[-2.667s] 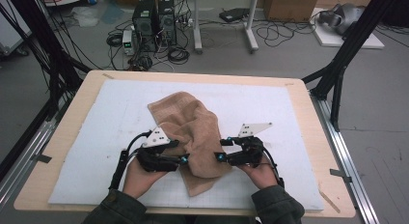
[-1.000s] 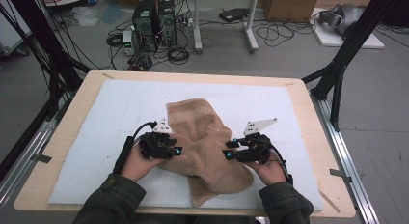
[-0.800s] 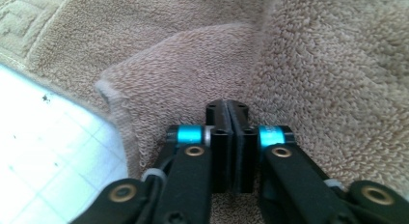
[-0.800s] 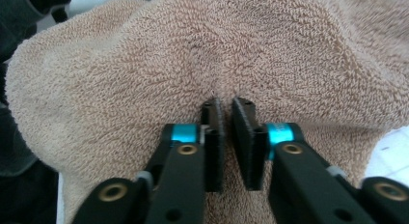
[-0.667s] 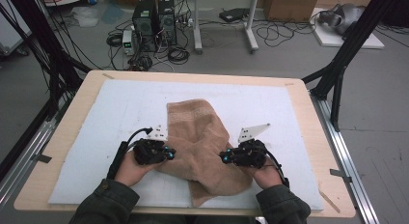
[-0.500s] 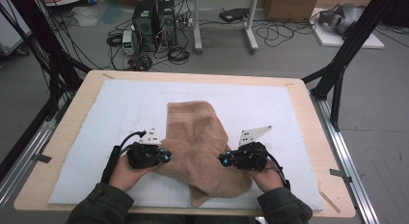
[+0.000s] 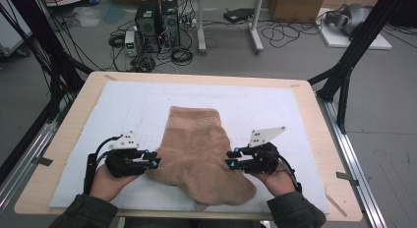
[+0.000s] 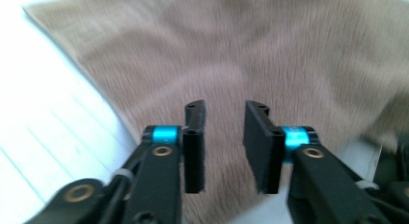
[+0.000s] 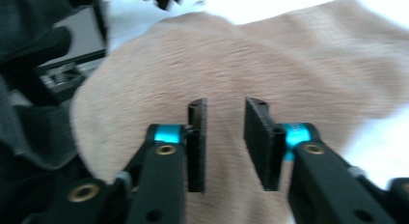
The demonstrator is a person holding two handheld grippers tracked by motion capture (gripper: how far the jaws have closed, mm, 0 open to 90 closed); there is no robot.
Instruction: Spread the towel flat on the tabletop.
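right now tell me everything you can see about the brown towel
The brown towel is tan, fuzzy terry cloth, lying flat in an irregular, seemingly folded shape on the white mat, its near edge reaching the table's front edge. The left gripper and right gripper flank it, jaws open over the cloth, not gripping.

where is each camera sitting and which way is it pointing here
High view: above the person's side, looking forward and down on the white-covered wooden table; both hands with left tongs and right tongs.
Left gripper view: along its parted jaws.
Right gripper view: along its parted jaws; dark sleeve.
All share the tan fuzzy towel.
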